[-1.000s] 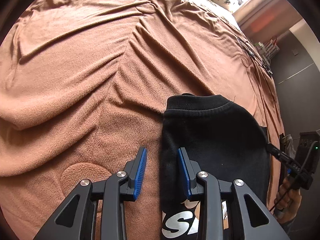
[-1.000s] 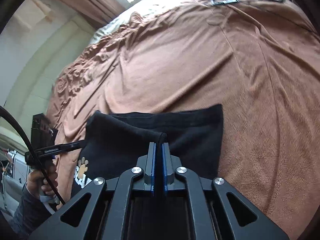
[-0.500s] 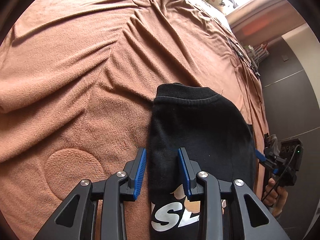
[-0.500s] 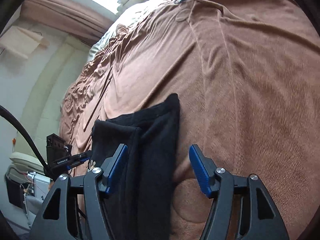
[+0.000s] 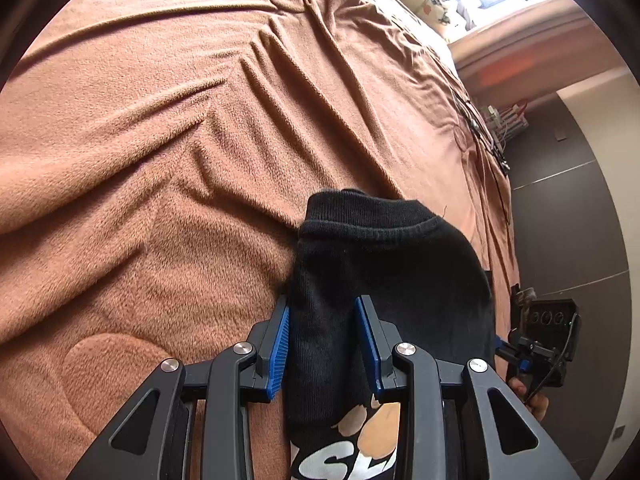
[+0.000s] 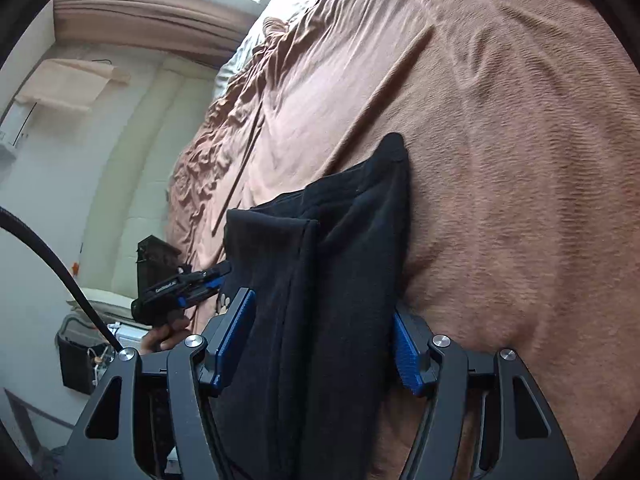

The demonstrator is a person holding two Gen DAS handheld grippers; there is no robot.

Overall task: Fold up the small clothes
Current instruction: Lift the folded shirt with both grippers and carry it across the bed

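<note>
Left wrist: black garment (image 5: 384, 280) folded w/ ribbed edge, paw print.

One black garment (image 5: 384, 280) lies on one brown blanket (image 5: 160, 160). Two grippers work here: the left gripper (image 5: 324, 344) and the right gripper (image 6: 324, 340).

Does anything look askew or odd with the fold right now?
Nothing stands out. The black garment lies folded on the brown blanket, with both the left gripper and the right gripper open around it.
</note>
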